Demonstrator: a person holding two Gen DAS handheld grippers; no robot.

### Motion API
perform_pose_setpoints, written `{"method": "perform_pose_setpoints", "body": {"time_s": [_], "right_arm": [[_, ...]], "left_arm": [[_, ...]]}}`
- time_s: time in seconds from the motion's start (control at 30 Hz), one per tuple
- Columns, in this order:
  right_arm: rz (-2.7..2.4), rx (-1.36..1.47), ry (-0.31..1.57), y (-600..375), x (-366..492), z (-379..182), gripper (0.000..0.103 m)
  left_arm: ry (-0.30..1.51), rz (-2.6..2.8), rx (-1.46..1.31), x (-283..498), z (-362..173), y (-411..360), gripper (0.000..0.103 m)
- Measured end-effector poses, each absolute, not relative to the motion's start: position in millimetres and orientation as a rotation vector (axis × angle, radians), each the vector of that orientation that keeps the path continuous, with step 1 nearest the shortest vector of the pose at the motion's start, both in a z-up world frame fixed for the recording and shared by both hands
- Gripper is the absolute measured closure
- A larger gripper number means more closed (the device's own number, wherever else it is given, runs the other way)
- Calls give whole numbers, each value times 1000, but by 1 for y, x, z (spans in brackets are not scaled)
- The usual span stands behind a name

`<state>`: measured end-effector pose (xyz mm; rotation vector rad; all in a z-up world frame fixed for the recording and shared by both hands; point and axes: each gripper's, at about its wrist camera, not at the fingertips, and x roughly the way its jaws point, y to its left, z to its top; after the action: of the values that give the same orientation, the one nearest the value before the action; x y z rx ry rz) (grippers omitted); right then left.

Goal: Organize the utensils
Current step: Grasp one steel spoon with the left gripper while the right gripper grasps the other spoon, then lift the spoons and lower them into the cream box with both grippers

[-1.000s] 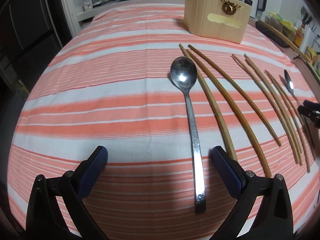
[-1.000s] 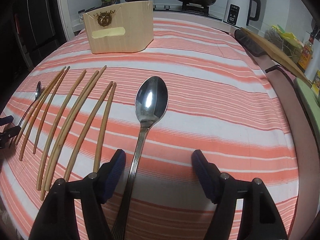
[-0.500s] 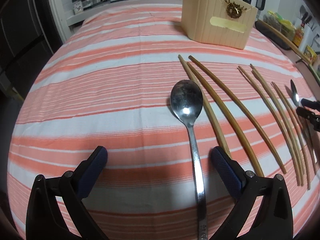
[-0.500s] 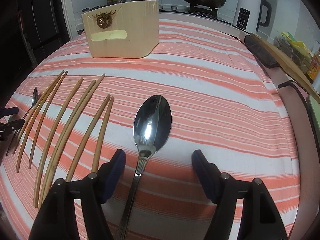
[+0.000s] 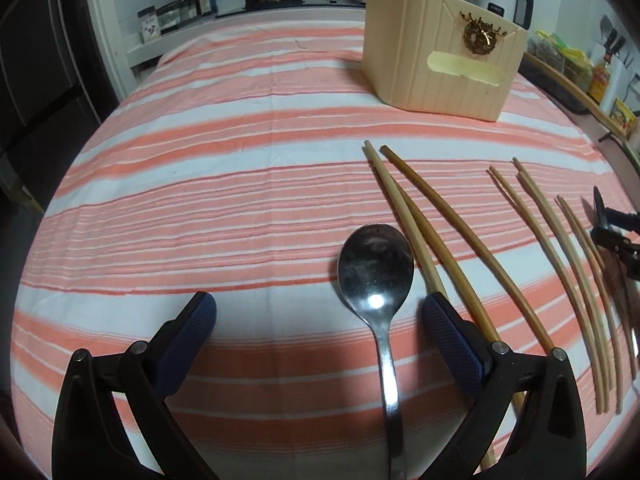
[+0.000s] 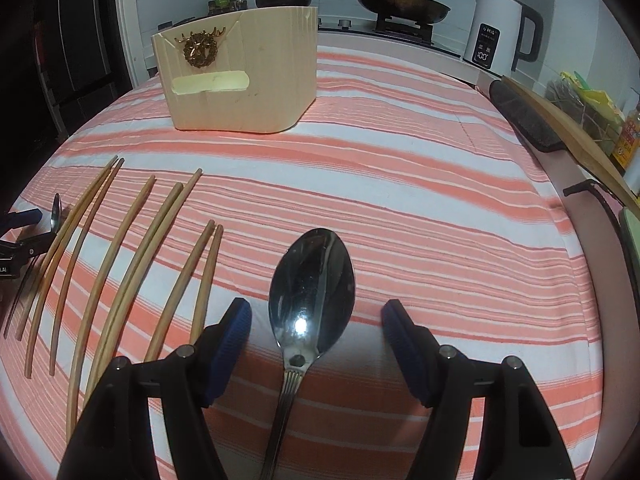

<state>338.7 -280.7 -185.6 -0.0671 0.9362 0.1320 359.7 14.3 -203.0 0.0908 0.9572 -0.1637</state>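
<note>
Two steel spoons and several wooden chopsticks [image 5: 432, 236] lie in a row on a striped orange-and-white cloth. In the left wrist view my left gripper [image 5: 320, 326] is open, low over the cloth, its jaws either side of one spoon [image 5: 376, 276]. In the right wrist view my right gripper [image 6: 316, 334] is open around the neck of the other spoon [image 6: 312, 284]. The chopsticks [image 6: 120, 256] lie between the two spoons. A beige utensil box [image 5: 440, 68] stands at the back; it also shows in the right wrist view [image 6: 240, 84].
A white kettle [image 6: 500, 42], pans on a stove [image 6: 400, 4] and bottles stand behind the table. A wooden board and a black mat [image 6: 532, 124] lie along the right edge, with a black cable [image 6: 600, 196] beside them.
Both grippers have moved forward and down along the spoon handles; each spoon bowl now sits just ahead of the fingertips. Both stay open. The utensils have not moved.
</note>
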Motion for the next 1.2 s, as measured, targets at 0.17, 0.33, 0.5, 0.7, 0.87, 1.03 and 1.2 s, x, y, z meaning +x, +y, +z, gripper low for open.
{"method": "perform_pose_setpoints", "body": {"time_s": [0.17,0.33,0.5,0.7,0.87,1.03,1.2], "right_arm": [[118,-61,921,-279,344,-187,33],[112,-53,916,-278,348,-187,37],[119,-62,904,-276,348,-185,60],[151,-7,882,-284,344,-181,61],[190,30,818,-292,323,-155,61],[225,49,743,-295,298,-120,61],[245,51,671,-296,274,-88,61]], "left_arm": [[933,-180,97,360,-201,9,12],[905,-210,117,354,-198,0,37],[881,-252,144,348,-195,-11,67],[871,-249,125,344,-191,-6,67],[830,-271,99,329,-174,-2,67],[767,-301,49,307,-145,5,67],[711,-335,-5,293,-113,11,67]]}}
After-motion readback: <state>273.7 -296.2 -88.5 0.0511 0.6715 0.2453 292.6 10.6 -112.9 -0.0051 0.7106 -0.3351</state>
